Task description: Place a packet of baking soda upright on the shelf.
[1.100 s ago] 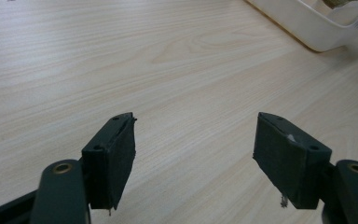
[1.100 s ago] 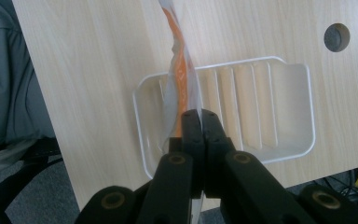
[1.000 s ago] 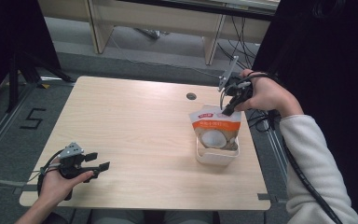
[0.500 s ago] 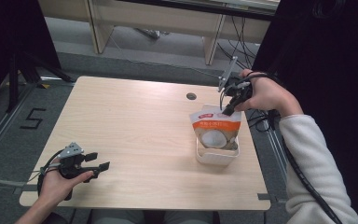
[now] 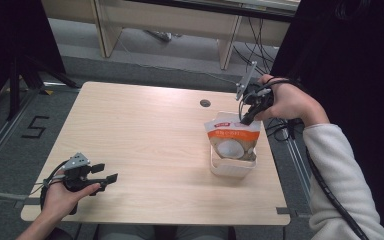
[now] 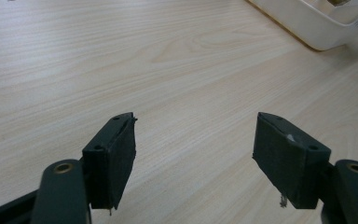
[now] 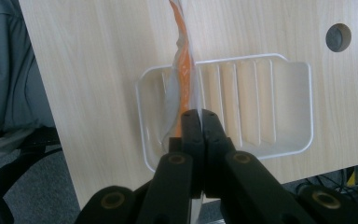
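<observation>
Right now your right gripper (image 5: 244, 119) pinches the top edge of the orange-and-white pouch (image 5: 231, 141), right of centre in the high view, with the pouch's lower part sitting in the white tray (image 5: 230, 169) on the wooden table (image 5: 145, 135). The step in hand looks like either setting the pouch into the tray or lifting it out. To do it well, keep the pouch hanging straight below the grip, move it slowly and vertically, and watch that its bottom does not catch on the tray's rim or drag the light tray along. In the right gripper view the jaws are pressed fully together on the thin film, seen edge-on at upper centre (image 7: 182, 70), above the ribbed tray floor (image 7: 261, 107). Since the hold is only on the seal, avoid swinging it. Your left gripper (image 5: 99, 176), at lower left of the high view, holds nothing; its jaws stand wide apart over bare wood, with the tray's corner (image 6: 321, 28) at upper right of its view.
</observation>
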`<state>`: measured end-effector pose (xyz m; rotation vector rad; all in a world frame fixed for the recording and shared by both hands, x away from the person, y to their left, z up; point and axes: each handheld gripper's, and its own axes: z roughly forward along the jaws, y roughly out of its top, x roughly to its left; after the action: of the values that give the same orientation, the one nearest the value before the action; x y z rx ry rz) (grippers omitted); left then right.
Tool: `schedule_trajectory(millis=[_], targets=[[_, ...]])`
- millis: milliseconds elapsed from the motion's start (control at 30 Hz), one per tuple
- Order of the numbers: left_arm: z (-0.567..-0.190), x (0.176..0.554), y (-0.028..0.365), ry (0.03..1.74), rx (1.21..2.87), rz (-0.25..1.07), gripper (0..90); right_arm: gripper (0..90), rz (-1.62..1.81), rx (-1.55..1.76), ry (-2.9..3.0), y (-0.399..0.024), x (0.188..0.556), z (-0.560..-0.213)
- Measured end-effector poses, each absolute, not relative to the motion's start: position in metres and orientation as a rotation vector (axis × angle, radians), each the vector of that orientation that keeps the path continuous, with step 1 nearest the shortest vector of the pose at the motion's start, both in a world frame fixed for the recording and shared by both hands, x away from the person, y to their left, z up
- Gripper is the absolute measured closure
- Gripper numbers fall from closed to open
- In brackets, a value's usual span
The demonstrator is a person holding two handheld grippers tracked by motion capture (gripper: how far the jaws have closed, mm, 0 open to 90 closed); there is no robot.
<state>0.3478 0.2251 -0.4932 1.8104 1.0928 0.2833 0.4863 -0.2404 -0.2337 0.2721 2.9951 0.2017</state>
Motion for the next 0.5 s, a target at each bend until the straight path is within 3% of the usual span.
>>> schedule_trajectory(millis=[500], targets=[[-0.493,0.347,0.225,1.096,1.809,0.285,29.2,90.0,0.157,0.256,3.016,-0.236,0.490,-0.246]])
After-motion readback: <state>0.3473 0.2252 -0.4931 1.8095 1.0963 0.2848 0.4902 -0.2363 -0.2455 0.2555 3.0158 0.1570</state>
